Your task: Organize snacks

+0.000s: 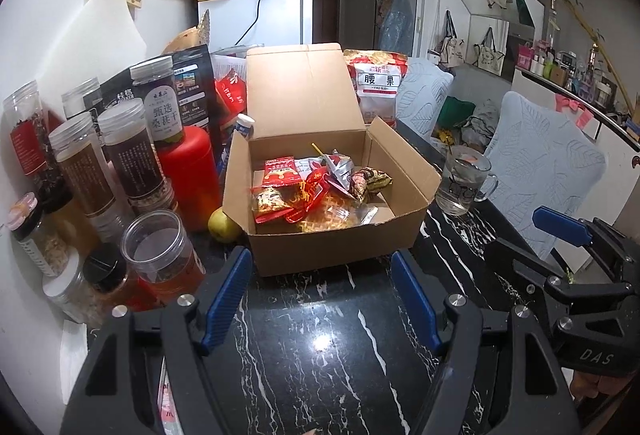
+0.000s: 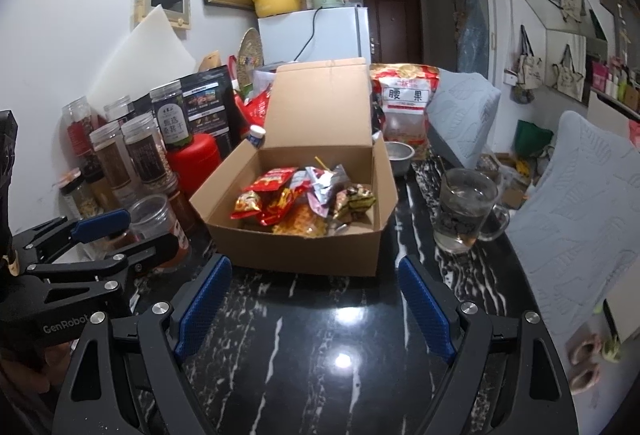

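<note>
An open cardboard box (image 1: pixel 332 247) sits mid-bench on the black marble bench (image 1: pixel 320 355), its lid flap standing upright at the back and a heap of snack packets (image 1: pixel 308 191) already lying inside, mostly toward its left and middle. The left gripper (image 1: pixel 320 299) and the right gripper (image 2: pixel 316 307) hang just short of the box's near wall, each with its fingers (image 1: pixel 224 295) spread apart and nothing between them. The risks appear to sit at the flanks: a glass mug (image 2: pixel 464 211) holding liquid stands close beside the box's right side, and a reach from the right could tip it; tall plastic jars (image 1: pixel 132 155) are stacked in tiers at the left, with an open-topped jar (image 1: pixel 160 251) nearest, so a sideways sweep could topple them. The upright flap may also swing down on a gripper reaching in. Much stays unreadable: the packets overlap, so their number and kinds cannot be told; the box's near wall hides part of its floor; a yellow fruit (image 1: pixel 224 225) is half tucked behind the corner; the cashew bag (image 2: pixel 404 107) is partly screened by the flap; and the metal bowl (image 2: pixel 396 155) shows from one camera only.
</note>
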Demonstrator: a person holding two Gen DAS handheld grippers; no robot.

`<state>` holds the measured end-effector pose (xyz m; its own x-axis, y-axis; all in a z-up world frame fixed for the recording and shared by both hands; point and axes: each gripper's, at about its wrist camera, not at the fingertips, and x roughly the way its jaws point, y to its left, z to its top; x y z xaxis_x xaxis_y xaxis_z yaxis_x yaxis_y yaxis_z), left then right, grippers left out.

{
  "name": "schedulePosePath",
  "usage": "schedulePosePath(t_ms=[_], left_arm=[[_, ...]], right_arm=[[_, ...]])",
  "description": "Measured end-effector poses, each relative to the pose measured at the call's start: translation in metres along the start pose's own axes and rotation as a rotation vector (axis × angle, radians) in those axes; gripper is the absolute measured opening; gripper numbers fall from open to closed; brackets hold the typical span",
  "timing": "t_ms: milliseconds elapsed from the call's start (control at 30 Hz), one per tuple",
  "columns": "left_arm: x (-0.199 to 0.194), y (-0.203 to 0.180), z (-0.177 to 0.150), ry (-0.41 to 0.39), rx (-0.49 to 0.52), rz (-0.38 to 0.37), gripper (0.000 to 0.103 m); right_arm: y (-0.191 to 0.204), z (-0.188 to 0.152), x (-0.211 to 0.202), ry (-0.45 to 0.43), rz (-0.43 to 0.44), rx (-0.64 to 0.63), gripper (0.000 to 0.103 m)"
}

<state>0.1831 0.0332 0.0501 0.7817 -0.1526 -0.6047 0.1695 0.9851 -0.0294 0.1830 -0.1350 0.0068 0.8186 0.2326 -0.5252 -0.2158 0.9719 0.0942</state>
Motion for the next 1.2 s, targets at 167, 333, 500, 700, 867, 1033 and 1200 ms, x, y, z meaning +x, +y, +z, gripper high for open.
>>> schedulePosePath(t_ms=[167,333,500,700,867,1033,1200], left_arm=[[0.0009,-0.0011,0.0004,0.005,0.002,-0.003,0.072],[0.0022,-0.0013,0.0011,0.009,0.002,-0.003,0.072],[0.0032,-0.0022,0.0012,0.01,0.015,0.018,0.072],[0.0036,-0.0037,0.0009,0.013,0.018,0.009,0.072],[0.0021,-0.0062,0.0008,0.011,0.025,0.008,0.072],[0.0018,-0.0067,0.001,0.012,0.025,0.005,0.072],[0.0013,-0.0081,0.0007,0.018,0.028,-0.004,0.072]], right_arm=[[-0.0016,-0.0009,0.0003,0.002,-0.008,0.003,0.086],[-0.0035,-0.0017,0.0005,0.005,-0.013,0.007,0.086],[-0.0043,-0.0025,0.0012,0.007,-0.015,0.007,0.086],[-0.0046,-0.0026,0.0011,0.008,-0.014,0.006,0.086],[-0.0066,-0.0042,0.001,0.007,-0.018,0.008,0.086],[-0.0075,-0.005,0.0004,0.005,-0.019,0.007,0.086],[-0.008,-0.0052,0.0005,0.008,-0.018,0.008,0.086]])
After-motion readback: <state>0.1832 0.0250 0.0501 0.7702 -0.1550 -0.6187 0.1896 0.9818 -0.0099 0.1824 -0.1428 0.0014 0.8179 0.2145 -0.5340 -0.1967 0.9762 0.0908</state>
